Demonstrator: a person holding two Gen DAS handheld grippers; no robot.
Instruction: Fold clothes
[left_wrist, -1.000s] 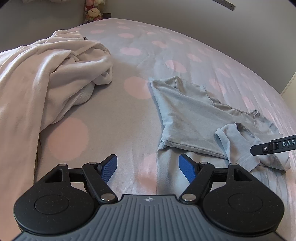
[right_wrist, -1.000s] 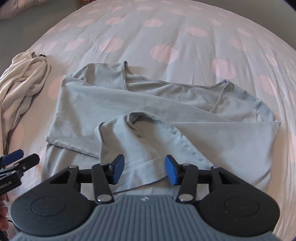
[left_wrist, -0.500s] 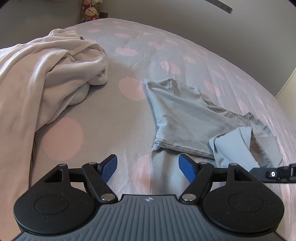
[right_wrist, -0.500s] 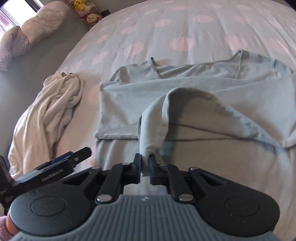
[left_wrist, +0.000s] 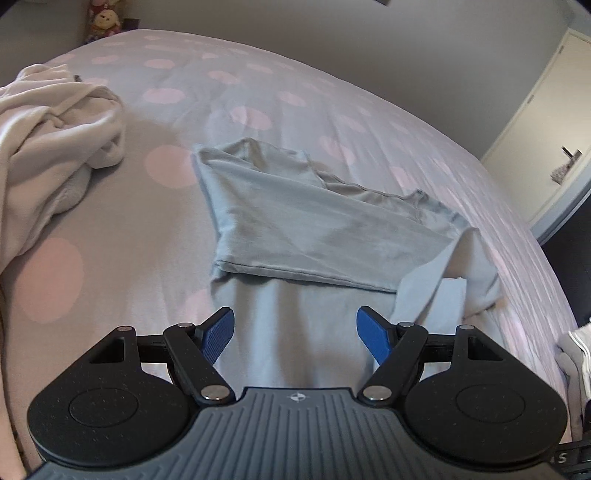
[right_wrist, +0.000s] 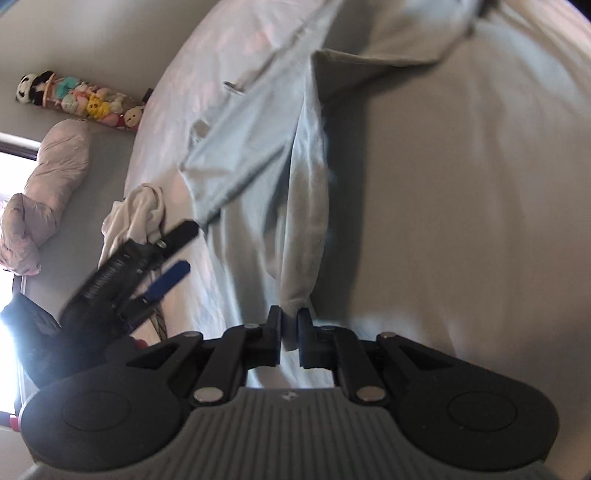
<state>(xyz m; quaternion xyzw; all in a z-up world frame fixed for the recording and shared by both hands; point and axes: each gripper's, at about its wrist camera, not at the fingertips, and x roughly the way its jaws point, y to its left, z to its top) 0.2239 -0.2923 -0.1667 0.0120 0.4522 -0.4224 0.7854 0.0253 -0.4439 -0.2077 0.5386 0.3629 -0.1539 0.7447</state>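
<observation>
A light blue-grey shirt lies partly folded on the bed, its lower part running toward me. My left gripper is open and empty, hovering just above the shirt's near part. My right gripper is shut on the shirt's sleeve, which stretches taut away from the jaws over the shirt body. In the left wrist view the pulled sleeve hangs at the shirt's right side. The left gripper shows in the right wrist view, at the left.
The bed has a grey cover with pink dots. A cream garment is heaped at the left; it also shows in the right wrist view. A pillow and plush toys lie far off. A door stands right.
My right gripper closed on the sleeve, then pulled it back and to the right, tilting sharply. My left gripper moved right over the shirt's lower part and stayed open.
</observation>
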